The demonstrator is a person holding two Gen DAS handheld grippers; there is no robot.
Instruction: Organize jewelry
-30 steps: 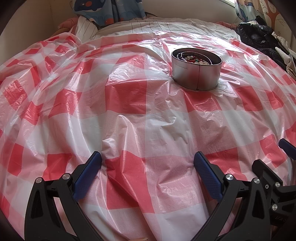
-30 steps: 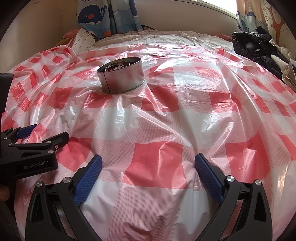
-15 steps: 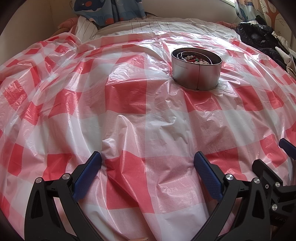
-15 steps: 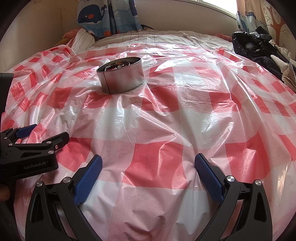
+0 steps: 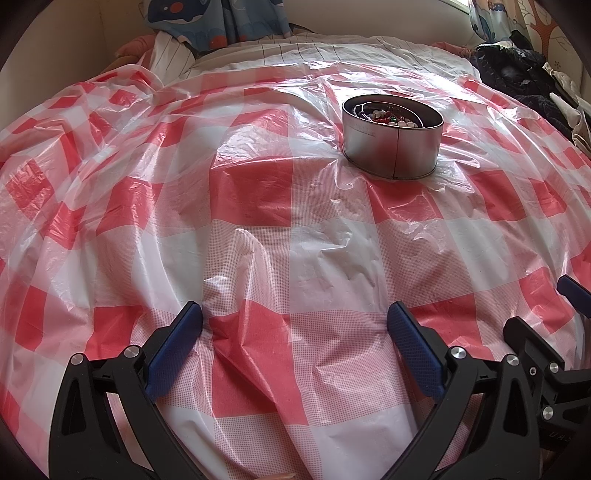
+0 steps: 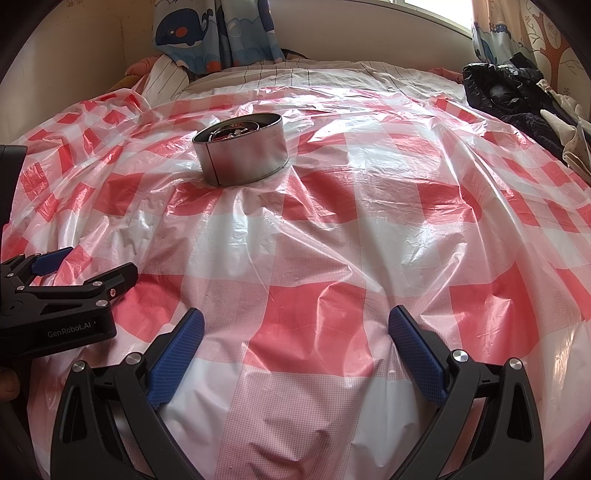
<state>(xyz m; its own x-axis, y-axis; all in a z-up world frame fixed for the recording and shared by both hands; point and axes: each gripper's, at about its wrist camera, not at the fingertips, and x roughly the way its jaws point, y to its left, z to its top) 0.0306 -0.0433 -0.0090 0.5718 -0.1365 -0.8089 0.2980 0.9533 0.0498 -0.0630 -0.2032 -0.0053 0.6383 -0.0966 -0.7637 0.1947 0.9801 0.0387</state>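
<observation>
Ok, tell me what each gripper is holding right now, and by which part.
Nothing is held. The left gripper and right gripper are both open over the checked sheet, well short of the jewelry tin.

Your left gripper (image 5: 293,314) sits just left of your right gripper (image 6: 295,319), both low over the near part of the sheet (image 5: 258,206); the tin (image 5: 392,147) stands on the sheet farther ahead, jewelry (image 5: 388,117) inside it; clothes (image 6: 517,96) lie far right; a curtain (image 6: 210,33) hangs behind
</observation>
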